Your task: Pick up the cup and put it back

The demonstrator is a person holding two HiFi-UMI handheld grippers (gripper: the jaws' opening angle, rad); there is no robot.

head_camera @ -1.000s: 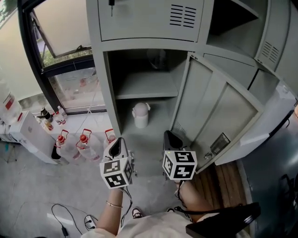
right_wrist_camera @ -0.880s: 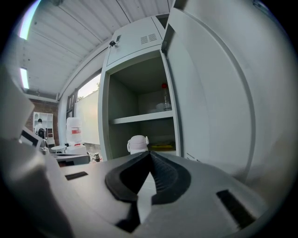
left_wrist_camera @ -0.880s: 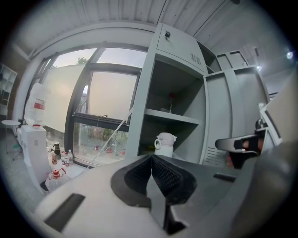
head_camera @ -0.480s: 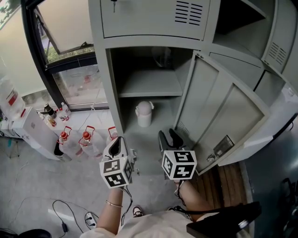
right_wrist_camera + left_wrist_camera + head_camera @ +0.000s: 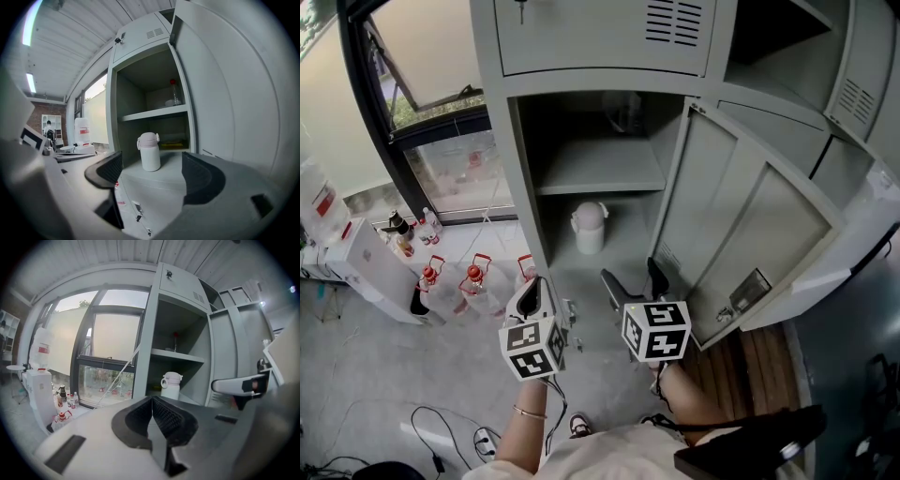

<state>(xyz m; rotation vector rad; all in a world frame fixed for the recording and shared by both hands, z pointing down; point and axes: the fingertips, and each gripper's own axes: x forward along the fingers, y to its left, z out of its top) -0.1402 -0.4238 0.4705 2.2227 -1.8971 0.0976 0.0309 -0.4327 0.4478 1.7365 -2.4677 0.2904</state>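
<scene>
The right gripper [image 5: 636, 279] has just been opening its jaws, and they now stand wide apart with nothing between the pads. Straight ahead of it, well clear of the fingertips, the white cup [image 5: 150, 152] stands upright on the bottom of the open grey locker [image 5: 517, 178], under the shelf [image 5: 600, 173]. In the right gripper view the cup sits in the gap between the two jaws but further off, touching neither. It has a rounded lid with a small loop handle at the side. The locker door [image 5: 741, 225] hangs open to the right of this gripper.

The left gripper [image 5: 534, 286] is held just beside the right one, on its left, with its jaws pressed together on nothing. The cup [image 5: 170, 386] lies ahead of it and slightly to its right. To the left of this gripper, low on the floor by the window, stand several clear bottles with red caps [image 5: 469, 286]. Above the cup, on the shelf, a clear bottle [image 5: 174, 92] stands towards the back.
</scene>
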